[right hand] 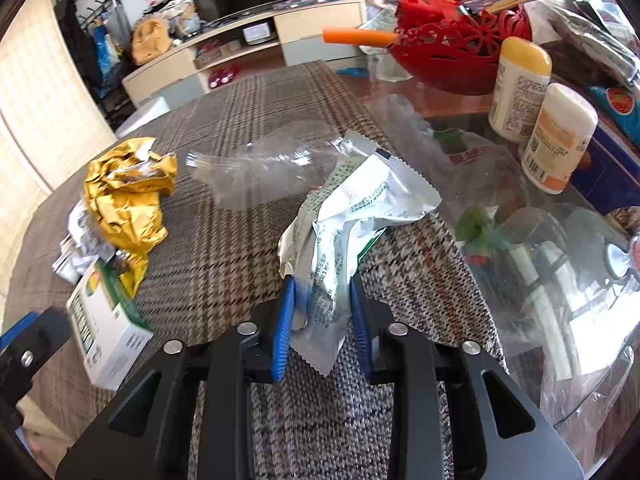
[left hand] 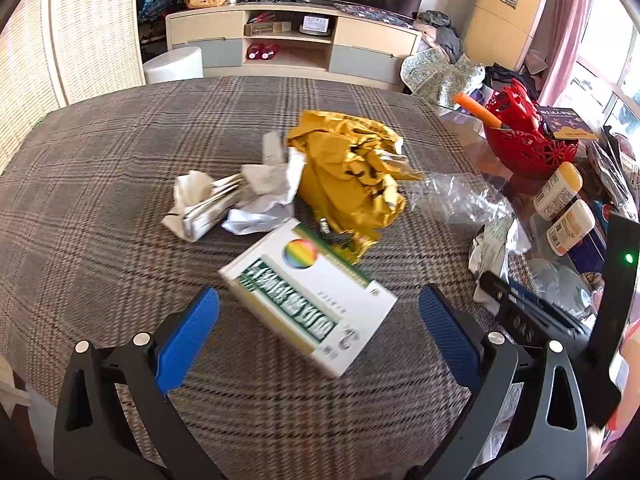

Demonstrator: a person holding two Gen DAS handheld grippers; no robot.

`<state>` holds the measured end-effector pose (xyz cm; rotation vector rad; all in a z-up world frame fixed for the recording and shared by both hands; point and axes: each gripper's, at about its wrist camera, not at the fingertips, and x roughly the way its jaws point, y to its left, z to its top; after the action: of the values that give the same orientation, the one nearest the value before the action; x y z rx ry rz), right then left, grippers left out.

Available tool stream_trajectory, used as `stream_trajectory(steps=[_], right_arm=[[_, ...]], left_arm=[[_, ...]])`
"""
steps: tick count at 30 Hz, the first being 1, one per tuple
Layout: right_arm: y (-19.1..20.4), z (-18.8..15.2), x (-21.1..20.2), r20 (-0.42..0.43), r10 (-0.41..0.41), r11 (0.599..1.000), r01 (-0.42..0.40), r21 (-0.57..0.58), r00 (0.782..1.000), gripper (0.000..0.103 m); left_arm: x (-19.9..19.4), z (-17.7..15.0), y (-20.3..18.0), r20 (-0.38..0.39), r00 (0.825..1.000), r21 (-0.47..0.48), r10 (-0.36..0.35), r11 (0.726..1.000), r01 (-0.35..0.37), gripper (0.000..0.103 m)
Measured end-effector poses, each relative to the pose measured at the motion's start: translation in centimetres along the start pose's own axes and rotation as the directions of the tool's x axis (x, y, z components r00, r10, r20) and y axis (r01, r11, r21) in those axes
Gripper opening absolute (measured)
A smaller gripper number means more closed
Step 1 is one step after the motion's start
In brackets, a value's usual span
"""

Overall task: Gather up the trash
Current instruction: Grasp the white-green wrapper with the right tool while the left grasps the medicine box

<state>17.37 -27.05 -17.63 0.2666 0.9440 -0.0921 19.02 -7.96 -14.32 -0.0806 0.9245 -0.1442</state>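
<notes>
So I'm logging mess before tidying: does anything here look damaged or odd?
Yes: a clear plastic bottle lies crushed flat on the plaid tablecloth, beside a crumpled gold foil wrapper.

Box (left hand: 308, 296) lettering blurred, unreadable

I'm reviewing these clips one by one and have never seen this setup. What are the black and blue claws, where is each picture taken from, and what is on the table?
No robot here: a person carries a two-finger gripper in each hand, with a fisheye camera looking along its fingers. The left view shows the left gripper open, its blue pads either side of a white and green box without touching it. The right view shows the right gripper closed on a crumpled silvery wrapper. On the plaid cloth also lie a crumpled gold wrapper, crumpled white paper and a squashed clear bottle. A red basket stands on the glass beyond.
</notes>
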Motion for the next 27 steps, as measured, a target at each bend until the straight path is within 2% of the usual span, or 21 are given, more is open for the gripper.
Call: stream_trajectory(steps=[6, 12, 14, 17, 19, 22, 27], right_arm=[[-1.1, -0.9, -1.5, -0.028, 0.072, 0.997, -0.072, -0.025, 0.997, 0.018], [-1.2, -1.3, -2.4, -0.039, 0.118, 0.992, -0.120, -0.034, 0.992, 0.018], [-1.0, -1.6, -2.6, -0.042, 0.132, 0.990, -0.133, -0.036, 0.990, 0.018], [-0.2, -2.3, -3.2, -0.047, 0.147, 0.987, -0.149, -0.054, 0.988, 0.018], [0.5, -2.7, -3.6, -0.048, 0.153, 0.985, -0.156, -0.069, 0.987, 0.018], [1.4, -3.4, -4.3, -0.051, 0.170, 0.981, -0.173, -0.082, 0.984, 0.018], [3.0, -4.9, -5.3, -0.063, 0.193, 0.976, -0.199, -0.091, 0.979, 0.018]], left_arm=[[1.7, 0.2, -2.0, 0.013, 0.994, 0.013, 0.110, 0.994, -0.110, 0.095], [3.8, -1.2, -1.6, -0.039, 0.981, 0.025, 0.188, 0.982, -0.187, 0.095], [4.0, -1.8, -0.8, -0.050, 0.981, 0.023, 0.190, 0.982, -0.189, 0.094], [3.6, -2.8, 0.9, -0.034, 0.986, 0.004, 0.166, 0.986, -0.166, 0.084], [2.9, -3.2, 1.8, -0.013, 0.987, 0.003, 0.161, 0.987, -0.161, 0.071], [2.0, -3.6, 3.4, 0.005, 0.993, -0.025, 0.121, 0.992, -0.121, 0.071], [0.8, -4.8, 5.0, 0.010, 0.996, -0.014, 0.093, 0.996, -0.092, 0.070]])
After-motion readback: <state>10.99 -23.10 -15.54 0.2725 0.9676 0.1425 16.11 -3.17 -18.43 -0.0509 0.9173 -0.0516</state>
